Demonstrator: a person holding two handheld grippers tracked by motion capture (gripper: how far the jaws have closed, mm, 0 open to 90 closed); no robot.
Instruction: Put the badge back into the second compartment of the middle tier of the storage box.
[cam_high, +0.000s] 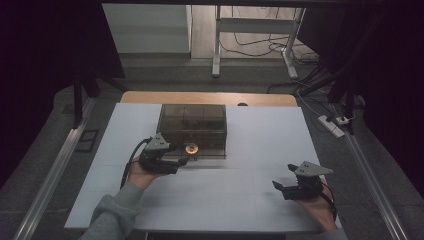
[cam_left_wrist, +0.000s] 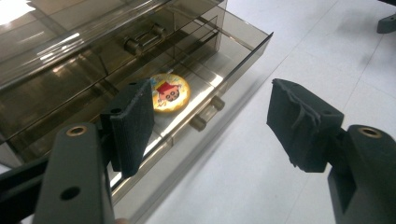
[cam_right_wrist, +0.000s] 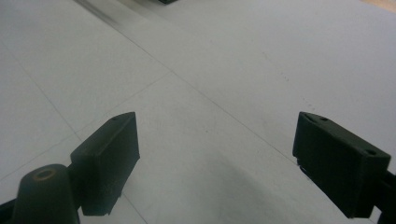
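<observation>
Smoky see-through drawer box (cam_high: 192, 127) sits at the middle of the white table (cam_high: 250, 200), toward the far side. Its bottom drawer (cam_left_wrist: 205, 84) is pulled out toward the near edge. A round yellow badge (cam_left_wrist: 170, 93) with a red-and-dark cartoon figure lies flat on the drawer floor, just behind the drawer's front wall and near its two-post handle (cam_left_wrist: 208, 113); in the high view the badge (cam_high: 190, 148) shows at the near face of the box. A second handle (cam_left_wrist: 142, 39) sits on the drawer above, which is closed. Left gripper (cam_high: 181, 161) is held just in front of the open drawer, left of the badge, with its jaws spread wide and nothing between them; in the left gripper view the left gripper (cam_left_wrist: 210, 126) has one pad over the drawer's front edge and the other over bare table. No contact with badge or drawer that I can make out. Right gripper (cam_high: 282, 179) rests low over the near right part of the table, well apart from the box, jaws wide apart and empty; the right gripper view has the right gripper (cam_right_wrist: 215, 154) above plain white surface.
</observation>
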